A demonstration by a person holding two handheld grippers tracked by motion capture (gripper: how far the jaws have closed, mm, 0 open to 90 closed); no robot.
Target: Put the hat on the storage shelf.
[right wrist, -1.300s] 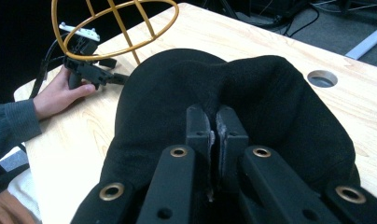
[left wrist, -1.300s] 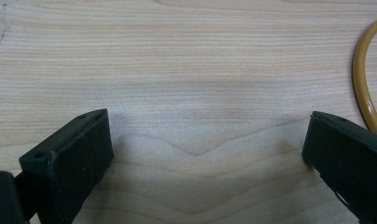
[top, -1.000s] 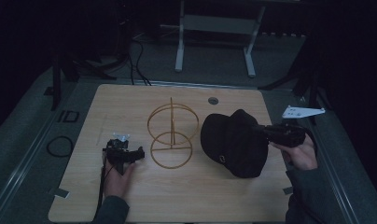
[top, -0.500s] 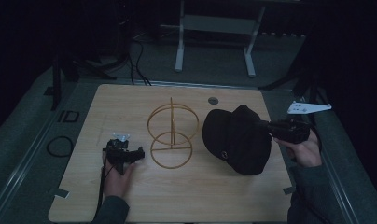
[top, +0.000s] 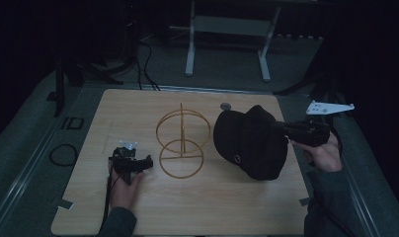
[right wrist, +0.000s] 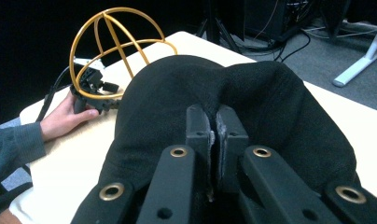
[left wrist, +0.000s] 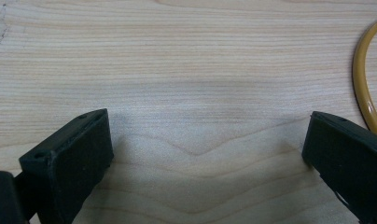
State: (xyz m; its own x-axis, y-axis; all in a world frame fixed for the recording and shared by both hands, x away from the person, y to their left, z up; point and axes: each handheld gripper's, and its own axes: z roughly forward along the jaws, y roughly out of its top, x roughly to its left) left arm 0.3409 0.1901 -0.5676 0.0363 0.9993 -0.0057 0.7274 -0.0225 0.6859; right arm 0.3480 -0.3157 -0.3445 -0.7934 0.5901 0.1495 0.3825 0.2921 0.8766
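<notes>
The right gripper [top: 286, 129], jaws pinched on the black cap [top: 249, 143], has lifted it toward the table's [top: 138, 212] right edge; the left gripper [top: 147, 163] rests wide open beside the wire stand [top: 181, 143].

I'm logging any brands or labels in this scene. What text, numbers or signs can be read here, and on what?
"ID": pale marking on the grey mat left of the wooden table.
Small pale round emblem on the black cap: too small to read.
Nothing legible on the gold wire stand or either gripper.

There is one black cap [top: 249, 141] and one gold wire stand [top: 181, 144]. There are two grippers [top: 147, 163] [top: 278, 127] and one wooden table [top: 138, 106].
</notes>
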